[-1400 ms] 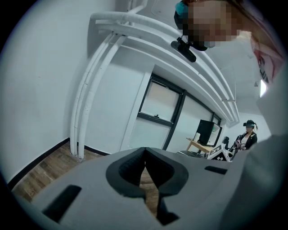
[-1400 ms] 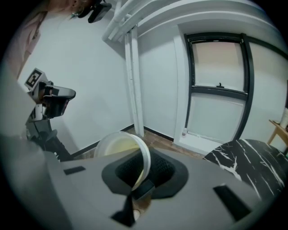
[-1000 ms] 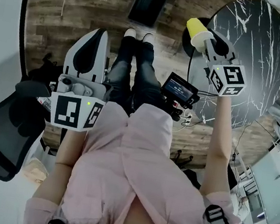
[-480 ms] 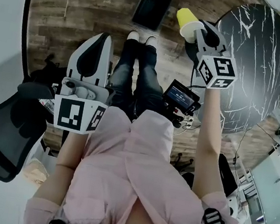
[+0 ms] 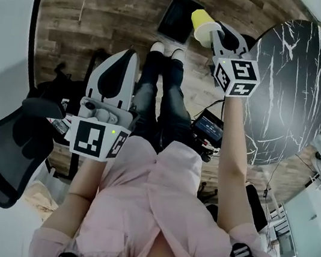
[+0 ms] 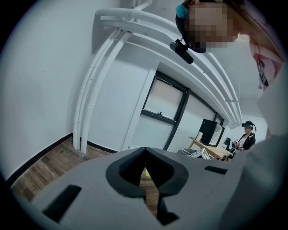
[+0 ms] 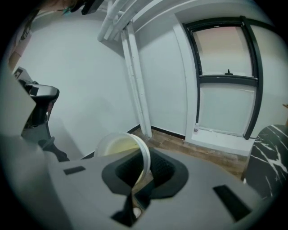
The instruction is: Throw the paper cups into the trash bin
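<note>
Though clear of table (image 5: 295,86), cup (image 5: 202,25) near bin (image 5: 176,15)

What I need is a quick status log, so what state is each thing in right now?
Cup: pinched by its wall, tilted, in the air by the bin's edge.
Bin: upright on the floor, top open.
Right gripper: fingers shut on the cup.
Left gripper: fingers shut, nothing held.

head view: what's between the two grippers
The person's legs and white shoes, over wood floor, lie between the left gripper and the right gripper, which holds the yellow cup; the head view shows it.
</note>
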Motion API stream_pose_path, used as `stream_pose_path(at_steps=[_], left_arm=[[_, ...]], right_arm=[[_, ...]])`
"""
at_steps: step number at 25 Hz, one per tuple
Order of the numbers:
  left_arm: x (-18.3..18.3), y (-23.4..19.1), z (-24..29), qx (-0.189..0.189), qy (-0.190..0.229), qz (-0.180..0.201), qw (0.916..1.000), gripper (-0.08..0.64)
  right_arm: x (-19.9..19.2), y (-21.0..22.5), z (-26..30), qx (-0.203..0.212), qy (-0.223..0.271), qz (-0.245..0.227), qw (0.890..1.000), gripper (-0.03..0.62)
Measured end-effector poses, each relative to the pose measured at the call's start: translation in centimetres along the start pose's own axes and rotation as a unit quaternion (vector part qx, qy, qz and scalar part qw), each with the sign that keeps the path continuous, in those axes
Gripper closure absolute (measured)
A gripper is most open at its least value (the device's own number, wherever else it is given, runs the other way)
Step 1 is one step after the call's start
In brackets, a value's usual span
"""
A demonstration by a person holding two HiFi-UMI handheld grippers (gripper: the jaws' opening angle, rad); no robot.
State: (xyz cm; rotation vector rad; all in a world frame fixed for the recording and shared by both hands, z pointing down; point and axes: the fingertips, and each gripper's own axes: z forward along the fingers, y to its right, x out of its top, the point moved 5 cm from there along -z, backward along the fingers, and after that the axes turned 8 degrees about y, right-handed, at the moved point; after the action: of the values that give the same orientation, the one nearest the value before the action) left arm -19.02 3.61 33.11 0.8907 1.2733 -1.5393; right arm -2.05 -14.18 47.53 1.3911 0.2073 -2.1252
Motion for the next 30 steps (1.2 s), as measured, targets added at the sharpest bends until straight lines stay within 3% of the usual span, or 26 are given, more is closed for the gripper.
stream_pose_path(at_steps=[8, 17, 25, 30], left_arm=[[-1.4, -0.9, 2.1, 0.0, 0.007, 0.023, 0.9997, 0.545], [-5.3, -0.4, 2.5, -0.003, -0.019, 0.017, 0.9997, 0.545], [-8.1, 0.2, 3.1, 0.025, -0.03, -0.014, 0.9991, 0.545], [-9.4, -0.3, 3.6, 0.036, -0.032, -0.012, 0.9988, 0.545]], right_arm=[[-3.0, 0.1, 1.5, -0.003, -0.027, 0.018, 0.999, 0.546], [-6.2, 0.5, 3.0, -0.001, -0.053, 0.023, 0.998, 0.546], [-9.6, 1.6, 5.1, -0.009, -0.083, 0.014, 0.996, 0.546], [-11.8, 1.7, 7.3, -0.007, -0.096, 0.009, 0.995, 0.546]])
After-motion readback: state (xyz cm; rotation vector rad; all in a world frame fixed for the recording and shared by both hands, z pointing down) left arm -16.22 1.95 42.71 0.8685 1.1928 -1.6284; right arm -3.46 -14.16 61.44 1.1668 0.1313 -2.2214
